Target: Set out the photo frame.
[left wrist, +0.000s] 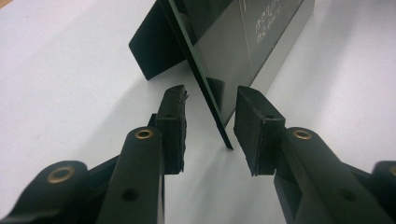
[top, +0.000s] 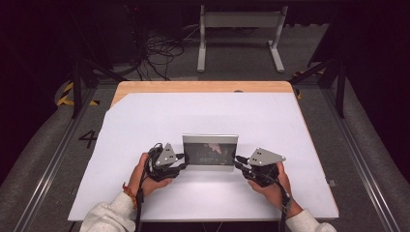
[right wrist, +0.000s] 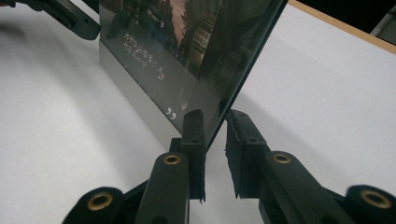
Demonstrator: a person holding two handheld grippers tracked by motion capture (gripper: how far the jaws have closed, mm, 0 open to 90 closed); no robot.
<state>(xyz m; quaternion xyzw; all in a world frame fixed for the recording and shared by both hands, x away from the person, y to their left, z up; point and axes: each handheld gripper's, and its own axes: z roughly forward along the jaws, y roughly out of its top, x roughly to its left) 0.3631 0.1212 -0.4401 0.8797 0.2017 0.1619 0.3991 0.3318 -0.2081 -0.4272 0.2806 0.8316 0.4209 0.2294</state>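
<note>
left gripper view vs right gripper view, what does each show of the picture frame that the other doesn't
Left gripper view alone: the black stand behind the picture frame, and the left hand-held gripper straddling its edge with gaps either side. Right gripper view alone: the printed street photo with white script, and the right hand-held gripper astride the other edge. Both: the frame upright on the white table.

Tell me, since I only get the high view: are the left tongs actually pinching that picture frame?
Observer: No. In the left gripper view the left tongs straddle the edge of the picture frame, with a gap on each side.
Operator: What keeps it standing?
Observer: A black prop behind it rests on the table.
Operator: And the right tongs?
Observer: The right tongs straddle the other edge, and a sliver of white table shows behind the pane.
</note>
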